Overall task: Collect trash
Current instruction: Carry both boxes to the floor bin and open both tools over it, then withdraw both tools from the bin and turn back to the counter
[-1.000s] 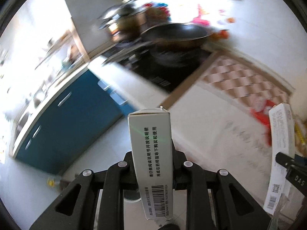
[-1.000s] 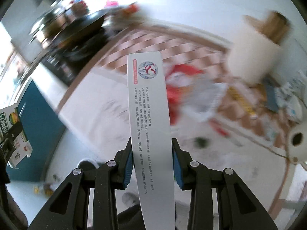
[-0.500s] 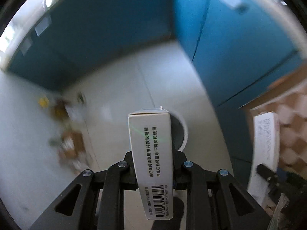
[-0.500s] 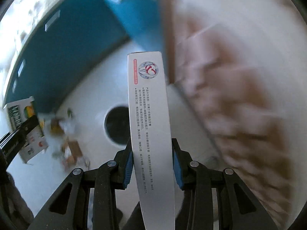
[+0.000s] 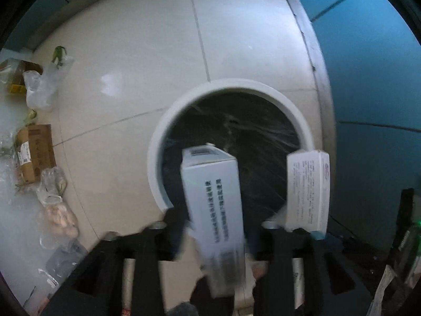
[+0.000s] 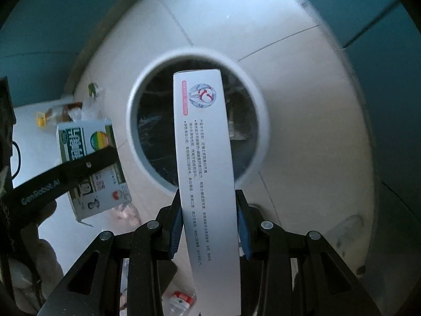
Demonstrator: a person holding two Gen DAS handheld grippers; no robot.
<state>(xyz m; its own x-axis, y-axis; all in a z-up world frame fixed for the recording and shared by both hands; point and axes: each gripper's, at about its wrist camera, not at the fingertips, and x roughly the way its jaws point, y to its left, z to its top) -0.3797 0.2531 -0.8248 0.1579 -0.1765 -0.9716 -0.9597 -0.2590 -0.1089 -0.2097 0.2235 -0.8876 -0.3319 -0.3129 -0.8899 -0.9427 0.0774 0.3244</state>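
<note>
A round white trash bin point(image 5: 157, 158) with a black liner stands on the tiled floor, right under both grippers. My left gripper point(image 5: 218, 222) points down over it and its jaws are opening. The white medicine box point(image 5: 213, 197) between them sits tilted and blurred, and the pads no longer press on it. From the right wrist, that same box shows green print point(image 6: 89, 163) behind a left finger point(image 6: 65, 181). My right gripper point(image 6: 209, 206) is shut on a long white toothpaste box point(image 6: 205, 137) over the bin's rim point(image 6: 131, 110). The toothpaste box point(image 5: 307, 189) also shows in the left wrist view.
Litter lies on the floor left of the bin: a brown cardboard box point(image 5: 35, 152), crumpled plastic bags point(image 5: 42, 84) and a bottle with a yellow cap point(image 6: 42, 118). Blue cabinet fronts point(image 5: 373, 79) close in behind and to the right. A small red and white packet point(image 6: 181, 299) lies near.
Both grippers have swung down from the counter to just above the bin. The left jaws have spread and the medicine box has tipped loose between them. The right grip is unchanged.
</note>
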